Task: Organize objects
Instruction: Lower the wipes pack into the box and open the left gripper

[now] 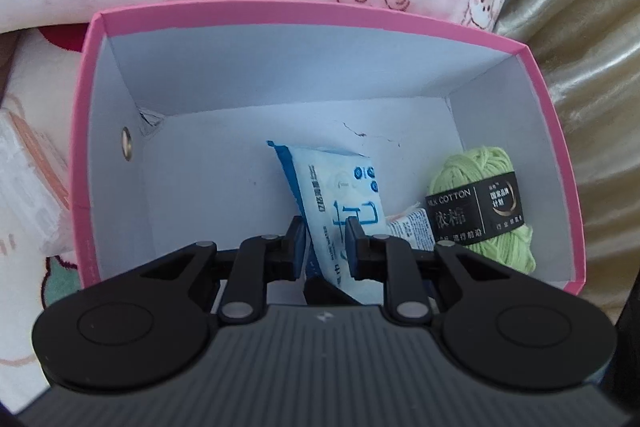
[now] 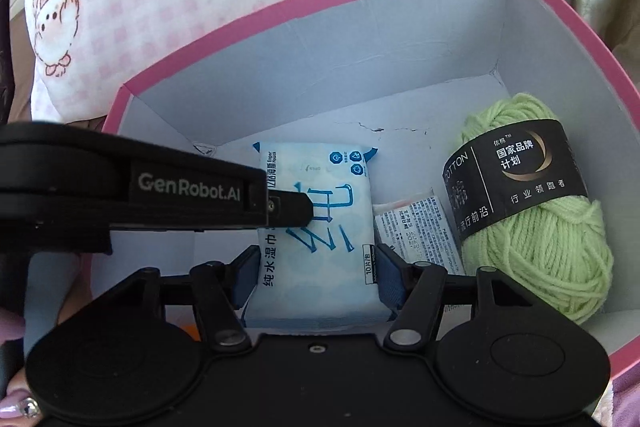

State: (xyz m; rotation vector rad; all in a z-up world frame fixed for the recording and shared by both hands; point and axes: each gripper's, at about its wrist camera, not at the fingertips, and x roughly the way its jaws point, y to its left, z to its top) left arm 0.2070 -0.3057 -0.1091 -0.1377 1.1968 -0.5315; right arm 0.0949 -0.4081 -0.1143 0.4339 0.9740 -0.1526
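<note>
The wet-wipe pack (image 2: 316, 227) stands inside the pink box (image 2: 580, 27), beside a small sachet (image 2: 416, 227) and green yarn (image 2: 536, 227). The left gripper (image 1: 322, 243) pinches its edge; the right gripper (image 2: 316, 267) brackets it, fingers seemingly touching. Two grips pulling apart could likely twist or tear the soft pack.

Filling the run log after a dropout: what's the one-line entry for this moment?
left gripper: shut on wipes pack | right gripper: shut on wipes pack | pink box: yarn, sachet inside
</note>
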